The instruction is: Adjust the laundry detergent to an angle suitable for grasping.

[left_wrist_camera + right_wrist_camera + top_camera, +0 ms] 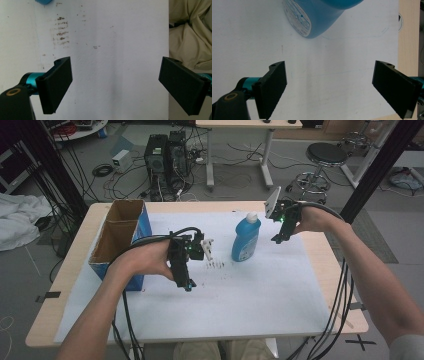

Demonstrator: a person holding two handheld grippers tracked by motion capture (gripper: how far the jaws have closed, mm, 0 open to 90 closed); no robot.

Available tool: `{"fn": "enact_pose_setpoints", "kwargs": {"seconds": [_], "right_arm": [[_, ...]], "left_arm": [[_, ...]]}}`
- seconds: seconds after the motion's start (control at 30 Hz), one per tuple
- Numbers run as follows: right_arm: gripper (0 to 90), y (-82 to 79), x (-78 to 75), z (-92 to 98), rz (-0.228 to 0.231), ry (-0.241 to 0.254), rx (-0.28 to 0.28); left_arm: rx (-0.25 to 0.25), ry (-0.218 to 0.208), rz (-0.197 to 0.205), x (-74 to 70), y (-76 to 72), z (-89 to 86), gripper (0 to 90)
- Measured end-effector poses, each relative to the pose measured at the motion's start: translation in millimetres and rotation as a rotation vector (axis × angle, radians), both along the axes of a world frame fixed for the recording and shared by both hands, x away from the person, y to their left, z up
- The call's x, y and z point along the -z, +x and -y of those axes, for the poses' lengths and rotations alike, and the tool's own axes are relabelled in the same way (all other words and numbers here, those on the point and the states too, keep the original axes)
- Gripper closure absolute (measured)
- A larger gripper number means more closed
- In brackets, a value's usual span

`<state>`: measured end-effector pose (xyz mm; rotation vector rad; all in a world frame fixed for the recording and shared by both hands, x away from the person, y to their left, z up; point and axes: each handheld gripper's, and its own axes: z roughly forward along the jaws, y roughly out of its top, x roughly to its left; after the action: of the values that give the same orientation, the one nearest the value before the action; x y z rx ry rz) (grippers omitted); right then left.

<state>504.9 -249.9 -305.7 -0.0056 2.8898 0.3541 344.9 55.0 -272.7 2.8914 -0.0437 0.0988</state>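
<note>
The blue bottle (246, 238) with its white cap stood upright on the white sheet (280, 290) just above table centre. The right gripper (278, 238) hovered at its three o'clock and the left gripper (188, 285) at its seven o'clock, both with jaws spread wide and holding nothing. At the bottle's nine o'clock, by the table's left edge, the open blue cardboard box (120, 232) stood, nothing visible inside.

Dim high view with dark corners, white table cover (280, 285) brightly lit, soft faint shadows, slightly blurred, grainy gripper views
</note>
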Motion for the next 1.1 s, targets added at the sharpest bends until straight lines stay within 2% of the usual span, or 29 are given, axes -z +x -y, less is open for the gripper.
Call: {"fn": "enact_pose_setpoints", "kwargs": {"seconds": [0.17, 0.57, 0.73, 0.87, 0.93, 1.03, 1.1], "right_arm": [[11.5, 0.1, 1.0, 1.1, -0.003, -0.006, 0.003], [11.6, 0.8, 1.3, 3.7, -0.006, -0.002, 0.013], [11.5, -0.1, 0.6, 1.9, -0.003, -0.003, 0.007], [11.5, -0.3, -0.1, 1.3, -0.005, -0.001, 0.008], [11.5, -0.2, -1.0, 0.6, -0.007, -0.001, 0.007], [11.5, -0.3, -0.7, 0.8, -0.009, -0.001, 0.006], [11.5, -1.4, -0.9, 1.1, -0.014, -0.008, 0.005]], "left_arm": [[-0.006, 0.001, 0.007, 0.4, 0.5, -1.5, 11.8], [-0.005, 0.011, -0.005, 3.7, 2.3, 0.7, 11.8], [-0.023, 0.005, 0.007, 2.5, 3.0, 0.9, 11.8], [-0.042, -0.007, 0.010, 3.2, 6.0, 2.1, 11.8], [-0.056, -0.041, 0.007, 3.9, 8.8, 2.9, 11.8], [-0.071, -0.060, 0.005, 5.1, 10.3, 3.7, 11.7], [-0.098, -0.080, 0.008, 6.6, 13.7, 5.8, 11.7]]}}
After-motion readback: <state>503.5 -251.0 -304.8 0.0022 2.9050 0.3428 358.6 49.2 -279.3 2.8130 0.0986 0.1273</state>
